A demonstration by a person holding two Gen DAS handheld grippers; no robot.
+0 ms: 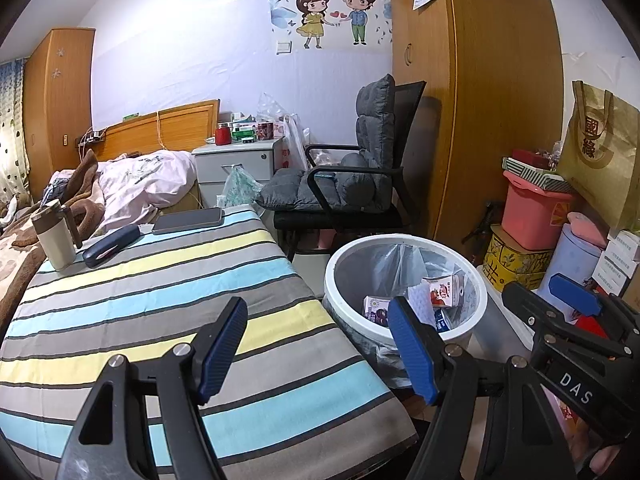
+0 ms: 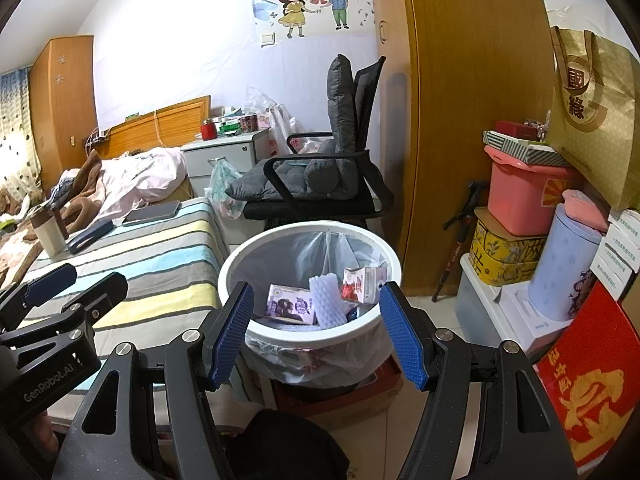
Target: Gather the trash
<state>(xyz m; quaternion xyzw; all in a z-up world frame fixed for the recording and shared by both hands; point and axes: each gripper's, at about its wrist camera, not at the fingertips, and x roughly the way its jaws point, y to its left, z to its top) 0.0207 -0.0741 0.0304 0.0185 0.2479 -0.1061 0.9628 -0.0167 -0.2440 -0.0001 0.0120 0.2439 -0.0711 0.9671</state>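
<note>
I hold both grippers, left [image 1: 318, 354] and right [image 2: 316, 336], released and empty near the bin [image 2: 240, 258], where the trash [image 2: 326, 300] lies already, so I judge collecting nearly finished.

Bright, even indoor light; sharp views, fisheye bending, dark corners

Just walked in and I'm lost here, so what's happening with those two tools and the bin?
A person holds a tool in each hand, tidying up trash. Both the left tool and the right tool are open and empty, hovering near the white bin beside the striped table. The bin already holds a few cartons and a foam piece. On the table sit a cup, a dark case and a phone.
</note>
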